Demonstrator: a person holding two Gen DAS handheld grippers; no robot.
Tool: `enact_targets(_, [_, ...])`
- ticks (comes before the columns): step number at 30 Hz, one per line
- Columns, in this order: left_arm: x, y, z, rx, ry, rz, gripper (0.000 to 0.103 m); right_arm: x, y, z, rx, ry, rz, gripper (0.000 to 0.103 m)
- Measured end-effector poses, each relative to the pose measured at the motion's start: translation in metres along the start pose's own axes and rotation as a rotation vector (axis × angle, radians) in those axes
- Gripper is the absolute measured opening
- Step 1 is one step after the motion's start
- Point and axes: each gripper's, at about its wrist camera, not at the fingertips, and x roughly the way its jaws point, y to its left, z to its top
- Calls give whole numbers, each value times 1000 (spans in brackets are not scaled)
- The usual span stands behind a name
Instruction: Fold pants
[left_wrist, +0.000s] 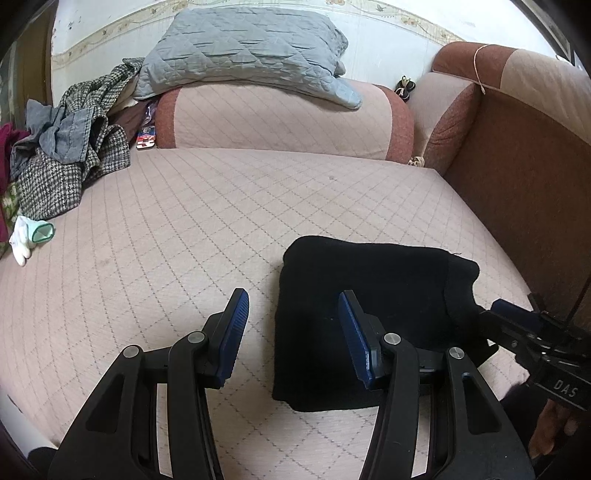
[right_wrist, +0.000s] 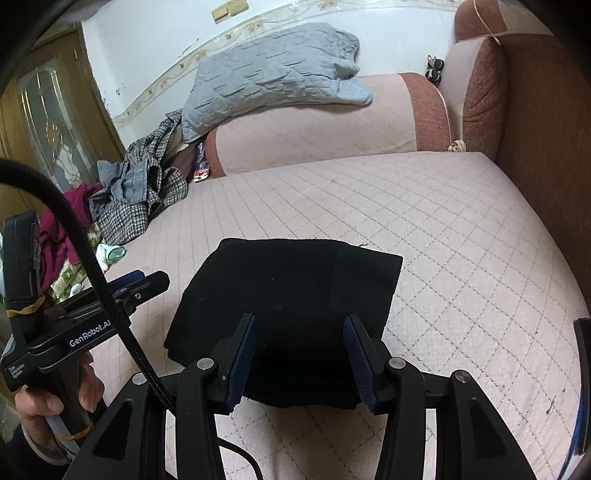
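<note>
The black pants (left_wrist: 369, 314) lie folded into a compact rectangle on the pink quilted sofa seat (left_wrist: 166, 240); they also show in the right wrist view (right_wrist: 291, 306). My left gripper (left_wrist: 293, 317) is open and empty, hovering over the left edge of the pants. My right gripper (right_wrist: 299, 339) is open and empty, just above the near edge of the pants. The right gripper shows from the side at the right of the left wrist view (left_wrist: 517, 321). The left gripper shows at the left of the right wrist view (right_wrist: 136, 284).
A pile of clothes (left_wrist: 62, 155) lies at the left end of the sofa, with a white and green sock (left_wrist: 31, 236) beside it. A grey quilted pillow (left_wrist: 243, 51) rests on the backrest. The brown armrest (left_wrist: 517, 184) rises at the right.
</note>
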Motion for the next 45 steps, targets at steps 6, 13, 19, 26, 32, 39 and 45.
enact_targets(6, [-1,-4,3,-1,15,-6,50,2,1,-2,-6,-1,-2,47])
enact_targets(13, [-4,-14,2,10,13,0,50,-1,2,-2,1,-15,6,47])
enact_targets(19, [-4,-23,1,27,17,9,50,-1,0,-2,2,-16,8,47])
enact_targets(26, [-5,-30,0,40,12,19,50,-2,0,-3,4,-20,17,47])
enact_targets(32, [-3,-32,-3,37,25,25,50,0,5,-5,-2,-22,16,47])
enact_targets(39, [-3,-29,-6,31,21,34,50,3,2,-5,-11,-11,-3,47])
enact_targets(45, [-4,-25,-9,26,25,39,50,3,-3,-5,8,-9,-13,47])
